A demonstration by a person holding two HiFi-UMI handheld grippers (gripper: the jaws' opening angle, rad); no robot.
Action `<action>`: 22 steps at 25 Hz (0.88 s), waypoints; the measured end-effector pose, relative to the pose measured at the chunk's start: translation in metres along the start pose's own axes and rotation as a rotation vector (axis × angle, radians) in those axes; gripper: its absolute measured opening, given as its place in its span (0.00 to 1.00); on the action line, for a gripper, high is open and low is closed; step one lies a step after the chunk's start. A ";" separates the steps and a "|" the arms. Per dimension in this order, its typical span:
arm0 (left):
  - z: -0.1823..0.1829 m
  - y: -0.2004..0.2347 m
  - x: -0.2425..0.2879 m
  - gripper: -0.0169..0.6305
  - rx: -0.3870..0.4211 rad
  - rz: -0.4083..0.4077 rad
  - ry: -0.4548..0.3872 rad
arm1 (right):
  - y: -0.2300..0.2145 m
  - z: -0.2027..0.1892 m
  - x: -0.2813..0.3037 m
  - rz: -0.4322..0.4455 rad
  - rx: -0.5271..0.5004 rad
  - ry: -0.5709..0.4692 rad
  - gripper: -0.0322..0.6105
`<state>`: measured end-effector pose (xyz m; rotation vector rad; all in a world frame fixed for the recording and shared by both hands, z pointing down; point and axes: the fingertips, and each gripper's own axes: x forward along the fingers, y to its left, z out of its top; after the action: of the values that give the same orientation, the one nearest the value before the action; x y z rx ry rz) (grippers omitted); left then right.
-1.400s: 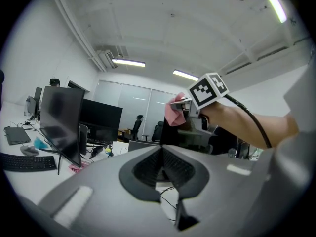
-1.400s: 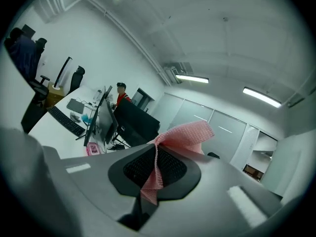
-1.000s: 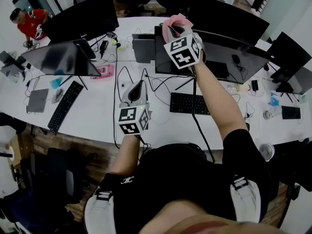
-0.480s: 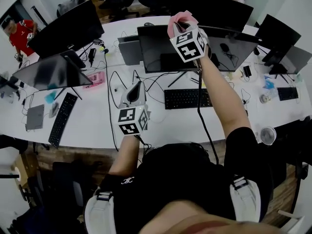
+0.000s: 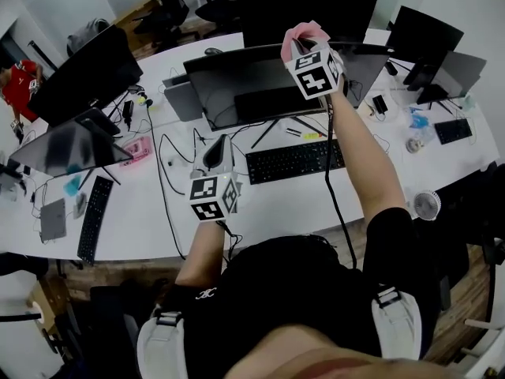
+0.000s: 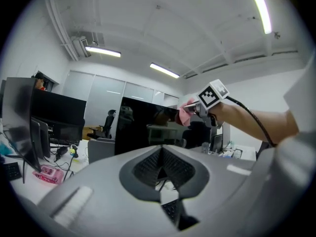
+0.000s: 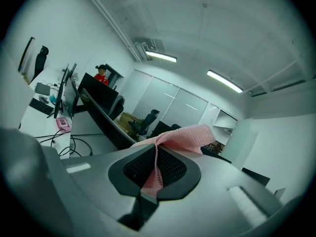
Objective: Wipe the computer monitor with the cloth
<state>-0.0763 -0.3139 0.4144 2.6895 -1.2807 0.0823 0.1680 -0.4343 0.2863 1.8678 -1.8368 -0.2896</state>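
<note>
The wide dark monitor [image 5: 245, 85] stands on the white desk [image 5: 142, 212] in front of me. My right gripper [image 5: 300, 44] is raised at the monitor's top edge, shut on a pink cloth [image 5: 304, 31]. In the right gripper view the cloth [image 7: 183, 135] is pinched between the jaws of that gripper [image 7: 157, 152] and folds over them. My left gripper [image 5: 218, 145] hangs lower, in front of the screen's left half and apart from it, shut with nothing in it. The left gripper view shows the left gripper [image 6: 160, 149], the dark screen [image 6: 140, 127] and the cloth [image 6: 186, 115].
A black keyboard [image 5: 293, 160] and loose cables [image 5: 170, 164] lie below the monitor. More monitors [image 5: 75, 73] stand to the left, behind and at the right. A small white fan [image 5: 427, 204] sits near the desk's right front edge. A person in red [image 5: 14, 85] is at far left.
The right gripper has carried the cloth rightward along the monitor's top edge. The head view has shifted, so the desk sits further left. The left gripper has hardly moved.
</note>
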 end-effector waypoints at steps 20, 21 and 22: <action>-0.004 -0.134 0.091 0.10 0.060 -0.115 0.033 | -0.186 -0.123 -0.033 -0.148 0.067 0.089 0.07; -0.004 -0.140 0.094 0.10 0.063 -0.118 0.033 | -0.194 -0.127 -0.034 -0.153 0.067 0.090 0.07; -0.003 -0.146 0.098 0.10 0.065 -0.121 0.032 | -0.202 -0.130 -0.036 -0.157 0.066 0.092 0.07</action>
<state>0.0988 -0.2977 0.4116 2.8015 -1.1231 0.1544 0.4048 -0.3803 0.2916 2.0398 -1.6609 -0.1961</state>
